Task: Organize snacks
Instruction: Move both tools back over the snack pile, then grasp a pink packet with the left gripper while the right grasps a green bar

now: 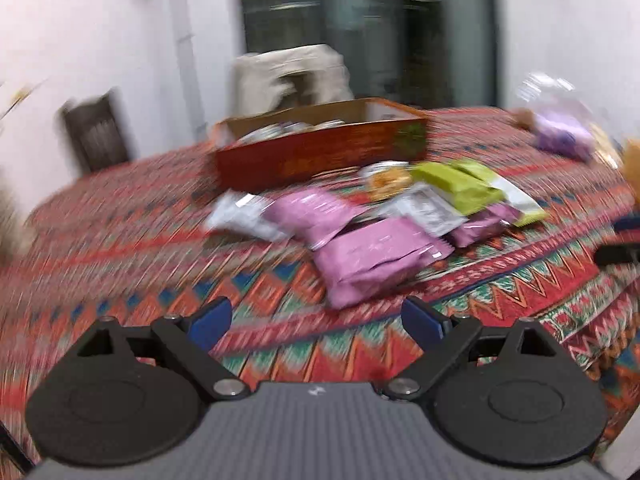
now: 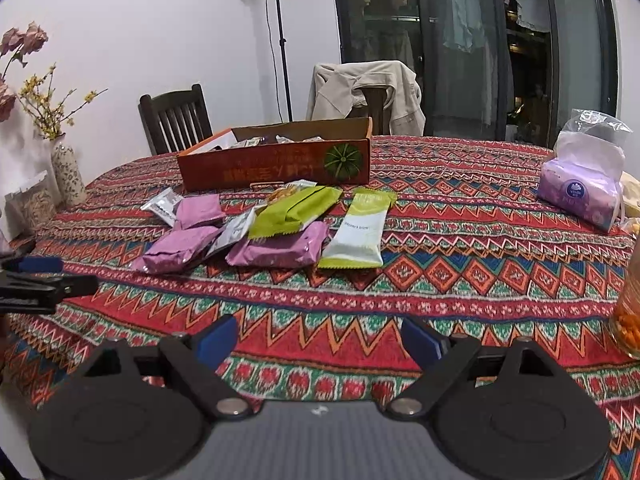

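Observation:
Several snack packets lie in a loose pile on the patterned tablecloth: pink ones (image 2: 278, 250) (image 1: 376, 258), green ones (image 2: 294, 212) (image 1: 460, 186), a green-and-white one (image 2: 358, 232) and silver ones (image 2: 162, 204). Behind them stands an open orange cardboard box (image 2: 276, 166) (image 1: 320, 154) with some packets inside. My left gripper (image 1: 316, 320) is open and empty, just short of the nearest pink packet; its view is blurred. My right gripper (image 2: 318, 340) is open and empty, well short of the pile. The left gripper's fingers also show at the right wrist view's left edge (image 2: 40, 276).
A purple tissue pack (image 2: 580, 192) and a clear bag lie at the right. A glass of orange snacks (image 2: 630, 312) stands at the right edge. A flower vase (image 2: 66, 172) stands at the left. Two chairs (image 2: 176, 118) stand behind the table, one with a jacket.

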`<state>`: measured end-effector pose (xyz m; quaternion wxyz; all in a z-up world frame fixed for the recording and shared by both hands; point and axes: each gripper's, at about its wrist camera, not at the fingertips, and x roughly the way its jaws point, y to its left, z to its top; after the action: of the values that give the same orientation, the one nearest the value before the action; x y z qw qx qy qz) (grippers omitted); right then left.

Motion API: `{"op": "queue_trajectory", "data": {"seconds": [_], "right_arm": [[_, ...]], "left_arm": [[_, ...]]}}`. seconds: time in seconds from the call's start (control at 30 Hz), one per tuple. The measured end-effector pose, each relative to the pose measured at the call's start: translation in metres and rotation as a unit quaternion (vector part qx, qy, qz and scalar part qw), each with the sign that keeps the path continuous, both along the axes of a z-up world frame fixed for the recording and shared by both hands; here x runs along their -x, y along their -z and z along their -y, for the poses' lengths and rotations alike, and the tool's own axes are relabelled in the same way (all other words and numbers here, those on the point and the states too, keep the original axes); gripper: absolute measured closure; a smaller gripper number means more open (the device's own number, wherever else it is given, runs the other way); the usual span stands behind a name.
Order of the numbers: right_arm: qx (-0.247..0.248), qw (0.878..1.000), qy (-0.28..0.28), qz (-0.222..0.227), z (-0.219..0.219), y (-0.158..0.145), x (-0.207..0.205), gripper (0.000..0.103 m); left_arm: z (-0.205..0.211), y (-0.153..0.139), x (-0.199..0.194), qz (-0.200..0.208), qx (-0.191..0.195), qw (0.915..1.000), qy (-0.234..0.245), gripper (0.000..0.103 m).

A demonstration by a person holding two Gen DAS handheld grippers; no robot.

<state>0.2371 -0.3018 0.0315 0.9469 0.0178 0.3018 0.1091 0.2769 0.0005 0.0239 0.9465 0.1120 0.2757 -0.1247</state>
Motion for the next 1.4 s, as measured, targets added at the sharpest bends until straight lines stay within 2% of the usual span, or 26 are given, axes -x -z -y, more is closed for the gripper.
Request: {"op": "queue_trajectory", "data": {"seconds": [0.1,0.23,0.27,0.37,0.43,0.53,0.57,0.77,0.83,0.9,0.93,1.0,1.03,1.07,1.17,1.27,1.4], "right_arm": [[-0.004,1.000,-0.003,-0.003,-0.001,-0.001,-0.011,0.014],[-0.008,1.000,-0.007,-0.006,-0.002,-0.004,-0.028,0.015],[-0.012,1.000,-0.008,-0.007,-0.003,-0.005,-0.033,0.015],[-0.027,1.000,-0.009,-0.005,-0.004,-0.009,-0.050,0.015],[-0.038,0.999,-0.011,-0.005,-0.006,-0.010,-0.063,0.015],[-0.052,0.999,-0.016,-0.003,-0.013,-0.012,-0.087,0.015],[-0.055,0.998,-0.018,-0.001,-0.015,-0.013,-0.094,0.015],[-0.060,0.998,-0.029,-0.004,-0.037,-0.008,-0.147,0.016],[-0.051,0.998,-0.019,-0.015,-0.043,0.000,-0.168,0.020],[-0.038,0.999,-0.012,-0.030,-0.048,0.009,-0.184,0.037],[-0.036,0.999,-0.012,-0.038,-0.050,0.014,-0.190,0.040],[-0.041,0.998,-0.013,-0.042,-0.052,0.019,-0.195,0.052],[-0.035,0.999,-0.012,-0.037,-0.054,0.020,-0.193,0.057],[-0.028,0.999,-0.011,-0.032,-0.055,0.019,-0.190,0.067],[-0.017,1.000,-0.017,-0.020,-0.054,0.010,-0.170,0.068],[-0.007,1.000,-0.026,-0.004,-0.047,0.000,-0.133,0.068],[-0.035,0.999,-0.026,-0.008,-0.032,-0.004,-0.085,0.068]], "left_arm": [[0.020,0.006,-0.025,0.010,-0.059,0.9946,0.084,0.010],[0.030,0.009,-0.059,-0.002,-0.086,0.9813,0.172,0.014],[0.031,0.009,-0.064,-0.002,-0.088,0.9761,0.199,0.018],[0.032,0.010,-0.078,-0.006,-0.076,0.9609,0.266,0.018],[0.033,0.016,-0.094,-0.040,-0.058,0.9589,0.275,0.021],[0.025,0.021,-0.122,-0.120,0.004,0.9651,0.233,0.026],[0.020,0.020,-0.124,-0.126,0.018,0.9671,0.220,0.028],[-0.007,0.026,-0.102,-0.104,0.064,0.9719,0.201,0.029],[-0.010,0.027,-0.096,-0.101,0.075,0.9739,0.189,0.029],[-0.008,0.026,-0.091,-0.101,0.081,0.9770,0.169,0.035],[-0.010,0.024,-0.086,-0.102,0.088,0.9785,0.157,0.039],[-0.014,0.022,-0.080,-0.108,0.109,0.9797,0.130,0.040],[-0.015,0.021,-0.074,-0.108,0.118,0.9805,0.114,0.041],[-0.017,0.019,-0.067,-0.102,0.125,0.9818,0.101,0.041],[-0.020,0.013,-0.041,-0.081,0.141,0.9851,0.057,0.041],[-0.028,0.006,-0.018,-0.075,0.165,0.9834,0.008,0.041],[-0.036,-0.002,-0.003,-0.062,0.180,0.9808,-0.040,0.041]]}}
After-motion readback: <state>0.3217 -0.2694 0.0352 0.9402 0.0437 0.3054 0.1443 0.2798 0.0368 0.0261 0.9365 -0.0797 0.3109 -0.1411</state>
